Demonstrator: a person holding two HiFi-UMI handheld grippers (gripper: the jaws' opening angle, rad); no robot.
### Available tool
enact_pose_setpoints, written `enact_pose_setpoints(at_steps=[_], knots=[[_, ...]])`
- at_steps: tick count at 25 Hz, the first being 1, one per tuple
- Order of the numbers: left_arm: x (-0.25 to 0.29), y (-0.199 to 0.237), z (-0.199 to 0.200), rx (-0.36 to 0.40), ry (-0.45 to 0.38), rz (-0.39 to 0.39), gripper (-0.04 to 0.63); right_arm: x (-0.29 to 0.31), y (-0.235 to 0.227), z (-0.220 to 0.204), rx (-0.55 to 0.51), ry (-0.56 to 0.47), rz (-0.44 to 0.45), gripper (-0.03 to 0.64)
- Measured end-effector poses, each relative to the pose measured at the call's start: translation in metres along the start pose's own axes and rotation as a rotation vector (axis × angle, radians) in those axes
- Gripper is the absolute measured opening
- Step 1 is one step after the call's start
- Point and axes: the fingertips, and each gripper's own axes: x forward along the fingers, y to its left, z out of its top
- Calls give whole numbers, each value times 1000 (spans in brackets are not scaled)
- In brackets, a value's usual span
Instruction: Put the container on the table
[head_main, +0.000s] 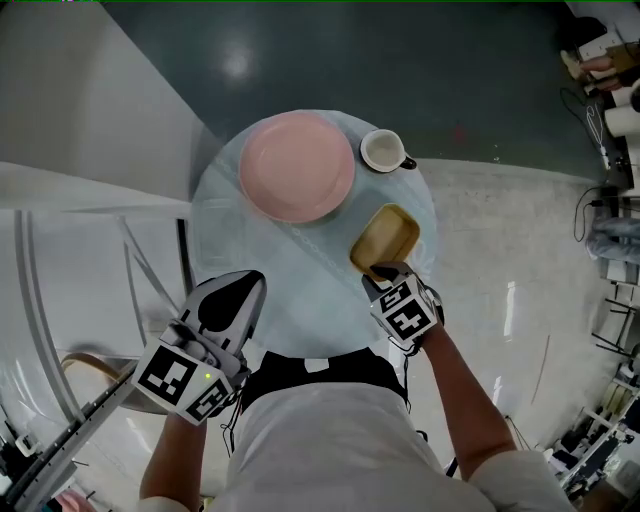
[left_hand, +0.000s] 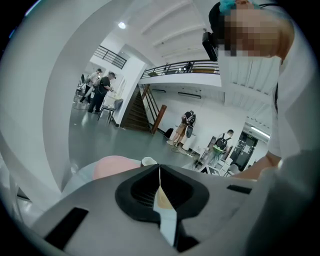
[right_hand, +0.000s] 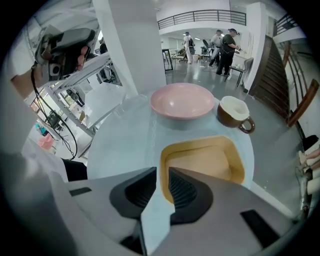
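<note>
The yellow rectangular container (head_main: 387, 238) (right_hand: 202, 162) rests on the round pale-blue table (head_main: 300, 265) (right_hand: 120, 145), at its near right side. My right gripper (head_main: 386, 272) (right_hand: 162, 175) is at the container's near edge. One jaw is inside the rim and the other outside, and they are shut on the wall. My left gripper (head_main: 243, 287) (left_hand: 160, 172) hangs over the table's near left edge, shut with nothing in it.
A large pink plate (head_main: 297, 165) (right_hand: 182, 100) sits at the table's far side, with a brown-and-white cup (head_main: 383, 151) (right_hand: 234, 111) to its right, just beyond the container. A white counter and metal rack stand to the left. People stand far off in the hall.
</note>
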Motion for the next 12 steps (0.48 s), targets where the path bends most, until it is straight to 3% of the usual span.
enact_pose_setpoints(at_steps=[6,12], knots=[[-3,-13,17,38,-17,-16,26,-37,-7,18,74,-121,-28,74],[-4,-25,34,84,-34,-33,26,-70,-9,41,75,-238,-57,74]])
